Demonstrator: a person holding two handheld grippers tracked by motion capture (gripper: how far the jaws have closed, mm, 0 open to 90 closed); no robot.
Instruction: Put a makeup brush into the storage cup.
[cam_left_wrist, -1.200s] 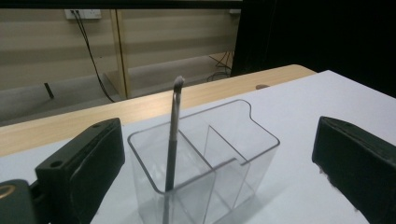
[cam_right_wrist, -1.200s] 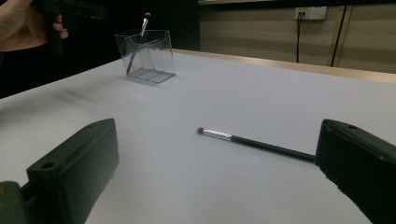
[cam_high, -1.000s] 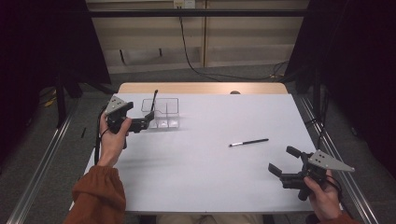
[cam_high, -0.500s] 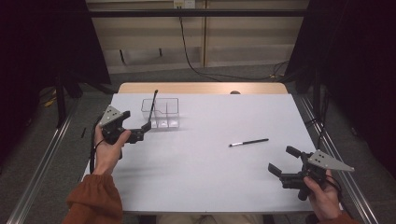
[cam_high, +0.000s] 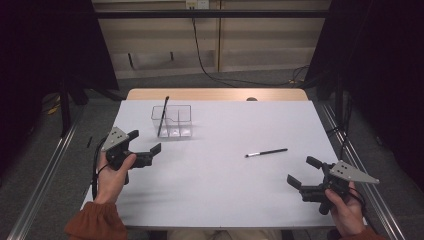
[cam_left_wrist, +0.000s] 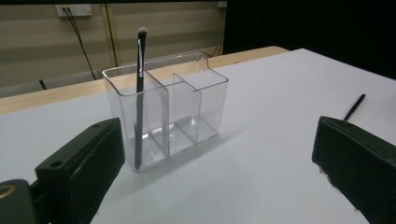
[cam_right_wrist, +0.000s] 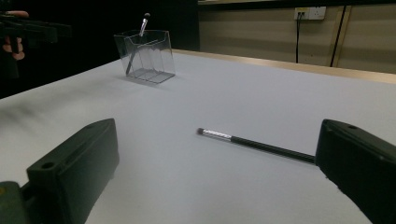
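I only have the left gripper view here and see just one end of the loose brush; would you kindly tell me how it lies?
Observer: The loose brush lies flat on the white table, its bristle end on the side of the clear organiser.
Operator: Thank you. Where is the right claw?
Observer: The right claw is open at the table's near right corner, just short of the brush's handle end and not touching it.

I note a white worktop with a tan wooden far edge. The organiser is clear and colourless. The brush standing in it is black. Right of the organiser, the loose brush is black with a silver ferrule. Both tools, left tool and right tool, are black with grey plates. Sleeves are rust orange.
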